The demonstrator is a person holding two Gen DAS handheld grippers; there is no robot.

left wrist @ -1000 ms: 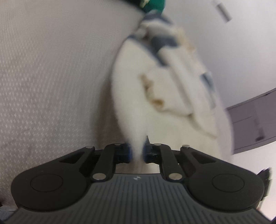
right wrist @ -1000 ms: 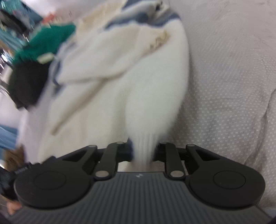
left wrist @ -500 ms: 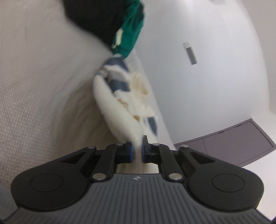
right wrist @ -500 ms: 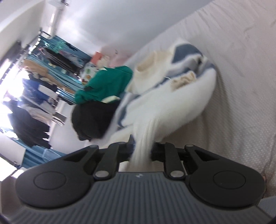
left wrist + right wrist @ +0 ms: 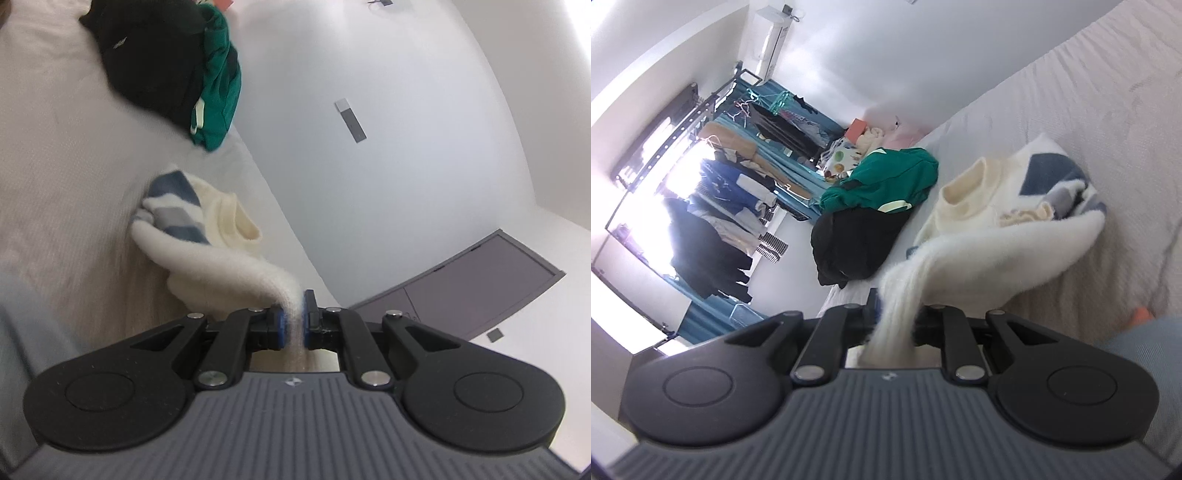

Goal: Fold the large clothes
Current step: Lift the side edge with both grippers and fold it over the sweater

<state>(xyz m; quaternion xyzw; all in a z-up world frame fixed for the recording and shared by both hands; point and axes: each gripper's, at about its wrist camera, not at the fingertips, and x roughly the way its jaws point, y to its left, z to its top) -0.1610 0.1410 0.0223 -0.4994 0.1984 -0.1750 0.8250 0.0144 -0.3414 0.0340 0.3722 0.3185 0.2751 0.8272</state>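
1. The left gripper (image 5: 293, 319) is clenched on a ribbed edge of the white sweater (image 5: 207, 251); the right gripper (image 5: 897, 321) pinches another ribbed edge.
2. The sweater (image 5: 1008, 221) lies bunched on the bed (image 5: 55, 177), part drawn up toward both grippers, near the green top (image 5: 886, 177) and black garment (image 5: 853, 240).
3. To do this well, I judge: lift evenly, spread the hands apart so the knit hangs flat, and keep it clear of the pile.

Bright daylight, window (image 5: 670, 162) glare (blown out), fisheye-bent edges.
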